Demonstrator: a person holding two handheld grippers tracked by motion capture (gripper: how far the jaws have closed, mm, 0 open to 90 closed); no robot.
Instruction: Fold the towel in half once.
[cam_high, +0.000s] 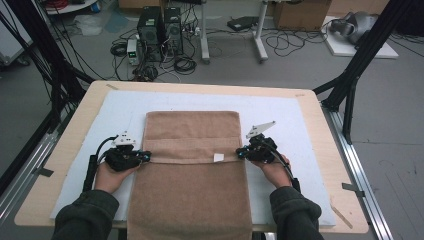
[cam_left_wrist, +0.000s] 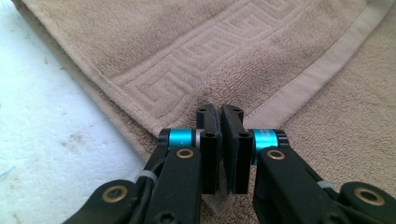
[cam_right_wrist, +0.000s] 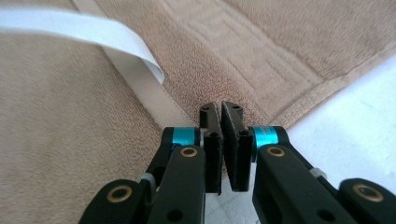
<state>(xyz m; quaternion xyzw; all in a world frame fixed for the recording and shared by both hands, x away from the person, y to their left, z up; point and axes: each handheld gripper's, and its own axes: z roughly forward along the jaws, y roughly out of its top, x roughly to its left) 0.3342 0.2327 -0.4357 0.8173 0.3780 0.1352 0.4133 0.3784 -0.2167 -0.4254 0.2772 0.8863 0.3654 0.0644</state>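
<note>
A brown towel (cam_high: 192, 135) lies on the white mat (cam_high: 285, 112), its far part folded back toward me, with the near end hanging over the table's front edge. My left gripper (cam_high: 147, 156) is at the left end of the folded hem, my right gripper (cam_high: 239, 152) at the right end. In the left gripper view the jaws (cam_left_wrist: 219, 112) are shut on the towel's corner (cam_left_wrist: 233, 56). In the right gripper view the jaws (cam_right_wrist: 220, 108) are likewise shut on a towel corner (cam_right_wrist: 261, 60), next to a white label (cam_right_wrist: 93, 28).
The wooden table (cam_high: 65, 145) has bare mat on both sides of the towel. On the floor beyond stand computer towers (cam_high: 160, 30), cables and a desk frame (cam_high: 260, 45). Black frame struts (cam_high: 350, 85) rise at the table's far corners.
</note>
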